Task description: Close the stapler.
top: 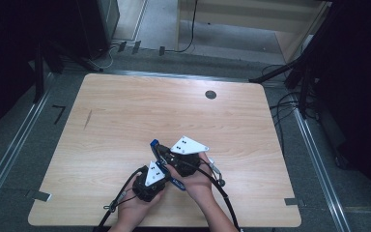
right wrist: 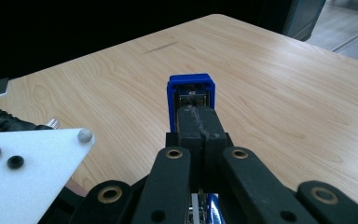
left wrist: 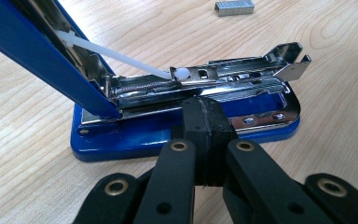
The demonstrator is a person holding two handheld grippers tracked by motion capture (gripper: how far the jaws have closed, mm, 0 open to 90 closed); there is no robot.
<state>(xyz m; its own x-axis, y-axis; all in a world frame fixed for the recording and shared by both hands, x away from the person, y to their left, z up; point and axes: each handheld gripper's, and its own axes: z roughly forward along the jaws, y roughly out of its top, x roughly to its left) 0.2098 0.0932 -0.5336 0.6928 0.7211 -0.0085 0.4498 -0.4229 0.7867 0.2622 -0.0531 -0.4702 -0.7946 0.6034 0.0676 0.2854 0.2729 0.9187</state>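
High view: blue stapler [top: 166, 166] sits opened near the counter's [top: 125, 111] front edge, about mid-width, between both hands. Left gripper [left wrist: 204, 119] has its jaws pressed together, tips touching the stapler's chrome magazine. Right gripper [right wrist: 199, 122] also closed, tips against the raised blue top arm. Staple strip [left wrist: 234, 7] lies on the counter just beyond the stapler.

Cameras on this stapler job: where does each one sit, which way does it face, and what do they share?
High view: above the person's side, looking forward and down on the wooden table; both hands, left gripper and right gripper show.
Left gripper view: rides the left gripper, looking along shut jaws at the opened blue stapler and a staple strip.
Right gripper view: rides the right gripper, shut jaws against the stapler's raised blue top; the left gripper's grey plate shows.
Shared: stapler and table.
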